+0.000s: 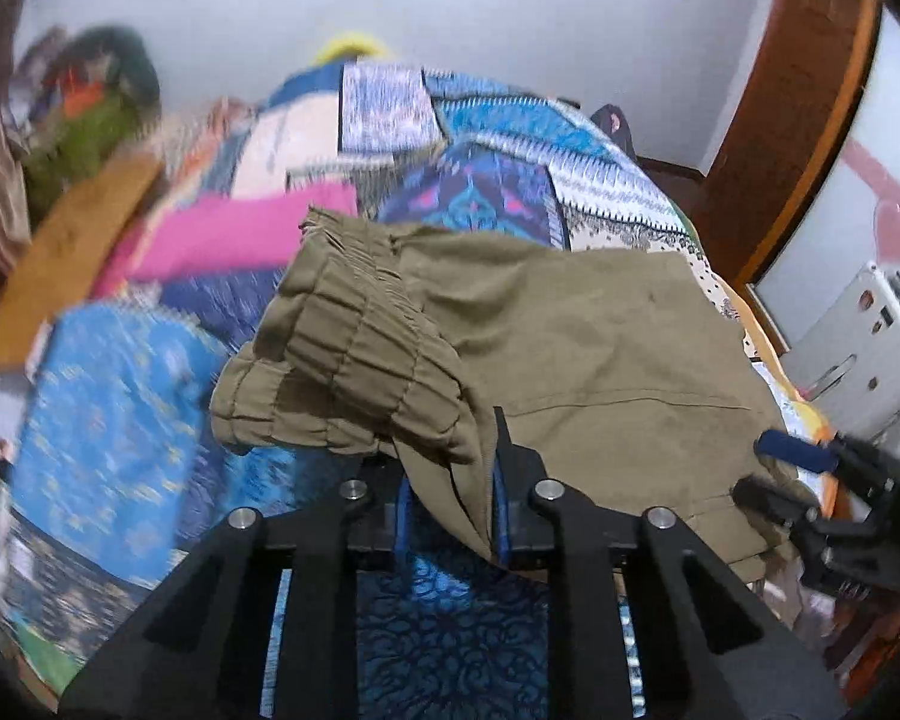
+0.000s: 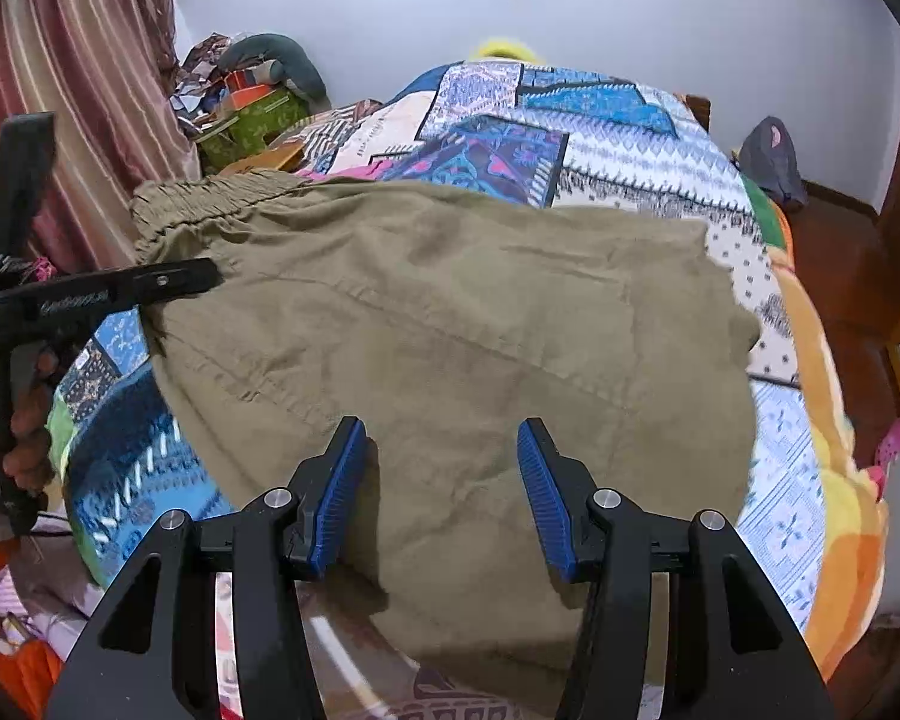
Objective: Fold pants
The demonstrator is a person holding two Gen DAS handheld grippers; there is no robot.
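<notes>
Olive-khaki pants point(image 2: 450, 330) lie spread on the patchwork bed; they also show in the left wrist view point(image 1: 600, 348). My left gripper point(image 1: 450, 504) is shut on a fold of the pants next to the gathered elastic waistband point(image 1: 354, 360) and holds it lifted off the bed. It appears in the right wrist view point(image 2: 168, 282) at the pants' left edge. My right gripper point(image 2: 444, 480) is open, its blue pads over the near part of the pants with fabric between them. It shows in the left wrist view point(image 1: 786, 468) at the pants' right edge.
A patchwork quilt point(image 2: 600, 138) in blue and white covers the bed. A striped curtain point(image 2: 78, 90) and a pile of clutter point(image 2: 252, 102) are at the left. A wooden door frame point(image 1: 798, 120) and a white appliance point(image 1: 858, 348) stand at the right.
</notes>
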